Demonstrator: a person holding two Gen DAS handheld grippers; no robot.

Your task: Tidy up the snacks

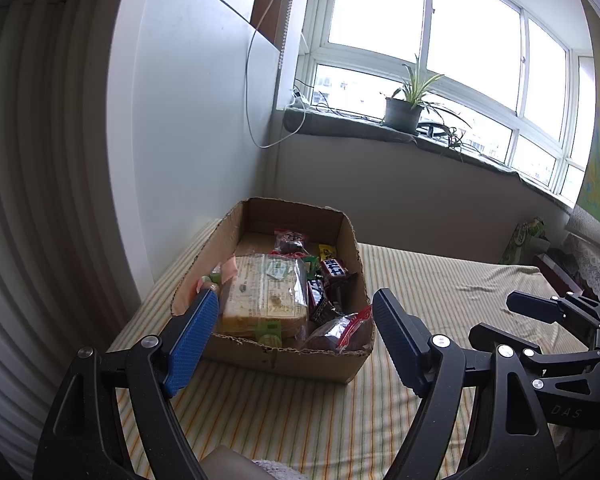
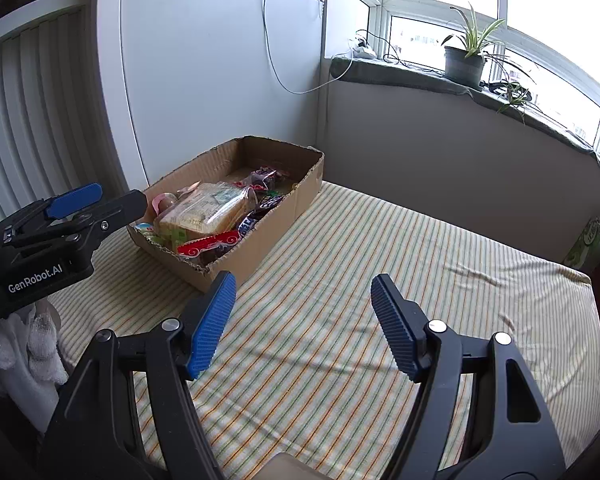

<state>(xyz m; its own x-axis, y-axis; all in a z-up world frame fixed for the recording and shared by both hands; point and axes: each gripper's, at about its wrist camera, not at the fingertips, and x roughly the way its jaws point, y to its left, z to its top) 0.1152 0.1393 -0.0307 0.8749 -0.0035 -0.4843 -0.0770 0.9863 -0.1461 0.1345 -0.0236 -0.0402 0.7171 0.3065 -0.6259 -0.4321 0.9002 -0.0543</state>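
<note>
An open cardboard box point(image 1: 300, 364) point(image 2: 260, 248) stands on a striped cloth near the wall corner. Inside lie a bagged loaf of sliced bread point(image 1: 264, 296) point(image 2: 208, 208), dark chocolate bars point(image 1: 334, 268), a red-edged packet point(image 1: 340, 330) point(image 2: 208, 246) and other small wrapped snacks. My left gripper point(image 1: 293, 298) point(image 2: 118, 197) hovers open just in front of the box's near wall, with nothing between its blue pads. My right gripper point(image 2: 303, 282) point(image 1: 498, 316) hangs open over the bare cloth to the right of the box, also holding nothing.
The striped cloth point(image 2: 380, 248) stretches right of the box. A white panel wall stands close behind the box. On the window sill stands a potted plant point(image 1: 404, 114). Green packages point(image 1: 528, 236) point(image 2: 592, 232) sit at the far right edge. A white-gloved hand point(image 2: 32, 344) holds the left gripper.
</note>
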